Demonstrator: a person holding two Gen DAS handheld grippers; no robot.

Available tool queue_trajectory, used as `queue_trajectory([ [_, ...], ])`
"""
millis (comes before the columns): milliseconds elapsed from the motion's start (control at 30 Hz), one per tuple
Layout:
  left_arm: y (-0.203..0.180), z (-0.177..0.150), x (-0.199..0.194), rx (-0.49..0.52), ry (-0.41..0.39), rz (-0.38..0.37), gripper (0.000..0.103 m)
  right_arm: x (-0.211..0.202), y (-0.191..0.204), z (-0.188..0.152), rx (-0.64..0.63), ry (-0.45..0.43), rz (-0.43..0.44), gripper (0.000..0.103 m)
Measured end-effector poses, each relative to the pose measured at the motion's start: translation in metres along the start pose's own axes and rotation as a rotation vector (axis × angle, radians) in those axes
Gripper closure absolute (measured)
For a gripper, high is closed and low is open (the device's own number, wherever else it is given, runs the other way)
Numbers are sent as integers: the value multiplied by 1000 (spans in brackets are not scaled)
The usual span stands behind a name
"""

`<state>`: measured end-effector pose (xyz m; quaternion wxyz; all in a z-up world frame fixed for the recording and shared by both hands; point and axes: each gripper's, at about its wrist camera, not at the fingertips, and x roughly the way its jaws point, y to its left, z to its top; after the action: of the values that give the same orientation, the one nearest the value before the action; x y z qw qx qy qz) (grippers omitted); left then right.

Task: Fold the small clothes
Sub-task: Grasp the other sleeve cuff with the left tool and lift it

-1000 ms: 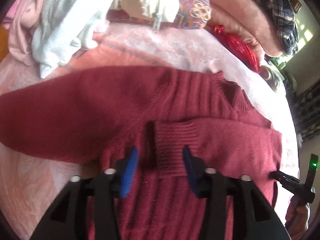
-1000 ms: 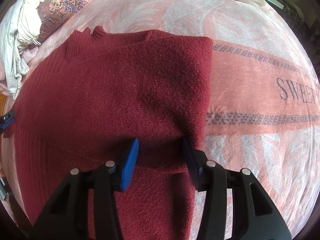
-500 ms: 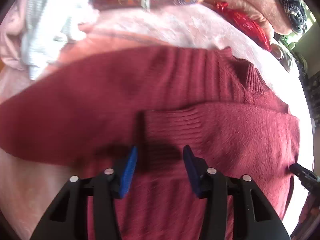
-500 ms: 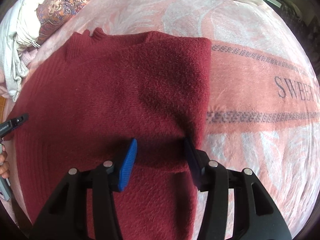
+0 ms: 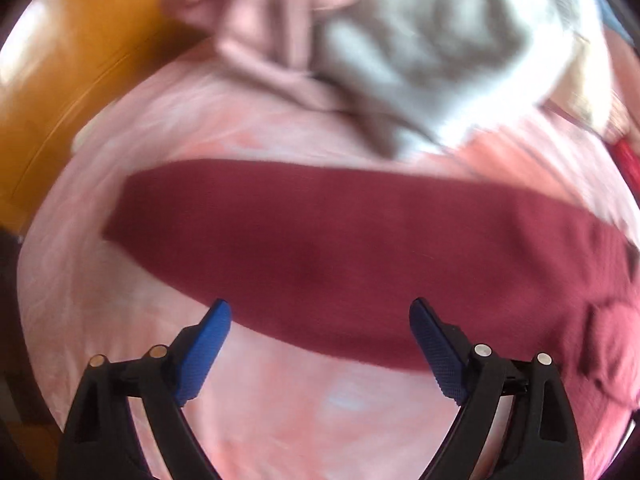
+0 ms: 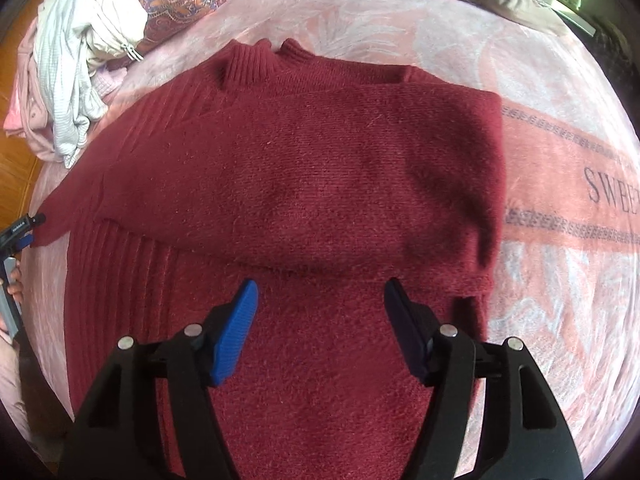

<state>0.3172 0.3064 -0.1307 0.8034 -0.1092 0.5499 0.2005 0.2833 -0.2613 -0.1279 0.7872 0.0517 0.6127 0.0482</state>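
A red sweater (image 6: 288, 184) lies on a bed (image 6: 560, 92), one sleeve folded across. Both claws, left (image 5: 320, 320) and right (image 6: 320, 300), hover spread and empty. The loose left sleeve (image 5: 320, 248) may sag or bunch if it is grabbed off-center.

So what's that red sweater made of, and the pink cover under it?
The sweater looks like a fuzzy wool or wool-like knit: ribbed collar, ribbed lines down one side, soft matte nap. The cover seems a plush, printed blanket, with a pale leaf pattern and woven-looking lettering; the exact fibre cannot be told.
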Motion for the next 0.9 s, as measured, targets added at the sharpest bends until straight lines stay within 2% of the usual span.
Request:
queue_trajectory([
  [167, 29, 16, 26, -49, 7, -7, 12, 11, 3, 3, 5, 17, -8, 37],
  [300, 26, 17, 45, -32, 37, -40, 13, 20, 5, 4, -2, 37, -25, 36],
  [500, 22, 14, 62, 3, 25, -14, 15, 30, 6, 4, -3, 46, -27, 33],
  [567, 19, 10, 60, 22, 9, -12, 32, 31, 7, 4, -5, 44, -28, 32],
  [600, 16, 8, 59, 38, -5, 0, 49, 31, 6, 4, -4, 42, -25, 31],
  [633, 14, 6, 57, 52, -12, 6, 74, 31, 6, 4, -1, 40, -22, 31],
  [700, -1, -2, 46, 81, -19, 8, 93, 31, 7, 2, -2, 36, -19, 31],
  [833, -13, -9, 28, 86, -55, -39, 95, 30, 5, -1, -4, 34, -6, 31],
  [900, -17, -12, 10, 89, -88, -104, 95, 29, 3, -2, 2, 32, 3, 33],
])
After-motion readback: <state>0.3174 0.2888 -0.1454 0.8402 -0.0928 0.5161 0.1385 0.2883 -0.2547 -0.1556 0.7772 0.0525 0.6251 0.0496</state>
